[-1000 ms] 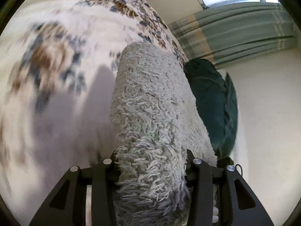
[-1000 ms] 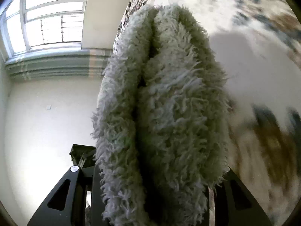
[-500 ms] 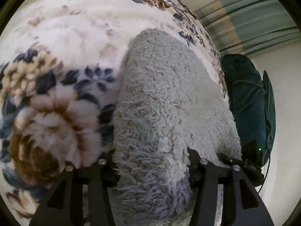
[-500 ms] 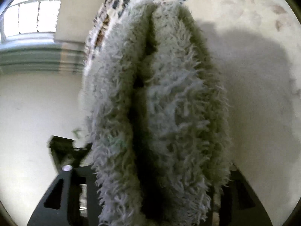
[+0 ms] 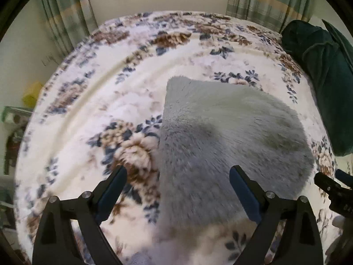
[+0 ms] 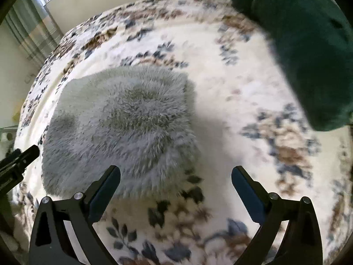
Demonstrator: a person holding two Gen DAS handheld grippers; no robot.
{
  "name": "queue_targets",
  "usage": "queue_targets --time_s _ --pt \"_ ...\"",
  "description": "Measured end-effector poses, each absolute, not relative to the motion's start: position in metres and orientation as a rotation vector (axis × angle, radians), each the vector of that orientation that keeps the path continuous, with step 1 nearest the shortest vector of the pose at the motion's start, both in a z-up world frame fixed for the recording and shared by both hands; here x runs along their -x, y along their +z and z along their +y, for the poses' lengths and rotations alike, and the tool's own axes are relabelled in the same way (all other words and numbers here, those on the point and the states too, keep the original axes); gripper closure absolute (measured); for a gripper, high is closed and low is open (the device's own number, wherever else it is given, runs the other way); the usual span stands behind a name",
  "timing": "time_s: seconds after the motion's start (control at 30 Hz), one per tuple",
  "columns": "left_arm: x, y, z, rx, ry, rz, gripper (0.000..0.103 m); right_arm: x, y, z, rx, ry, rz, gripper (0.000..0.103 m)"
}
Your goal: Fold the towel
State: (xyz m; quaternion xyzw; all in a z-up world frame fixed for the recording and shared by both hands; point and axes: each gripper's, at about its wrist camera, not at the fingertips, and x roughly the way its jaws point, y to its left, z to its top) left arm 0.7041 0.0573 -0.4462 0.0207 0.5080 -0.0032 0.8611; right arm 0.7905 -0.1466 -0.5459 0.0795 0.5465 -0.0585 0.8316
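towel [image 5: 225, 137] laid folded on bedspread [image 5: 132, 70], frame centre-right; left gripper [image 5: 177, 177] jaws just opened wide, nothing clamped; right gripper [image 6: 176, 176] same, towel seen centre-left, not gripped

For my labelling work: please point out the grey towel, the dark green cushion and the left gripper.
grey towel [image 5: 231, 137], left wrist view, middle of its top.
dark green cushion [image 6: 308, 50], right wrist view, middle of its side.
left gripper [image 5: 177, 176], left wrist view, midway between the fingertips.
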Motion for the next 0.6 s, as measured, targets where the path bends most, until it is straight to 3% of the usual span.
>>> queue_targets --time_s 0.17,0.6 --pt "-0.675 -0.402 0.043 -0.056 0.017 1.013 0.008 -0.683 -0.452 -0.161 -0.137 -0.154 1.109 0.001" --pt "-0.526 -0.256 0.010 -0.054 0.020 0.878 0.008 -0.516 -0.279 -0.185 -0.119 -0.110 0.929 0.001"
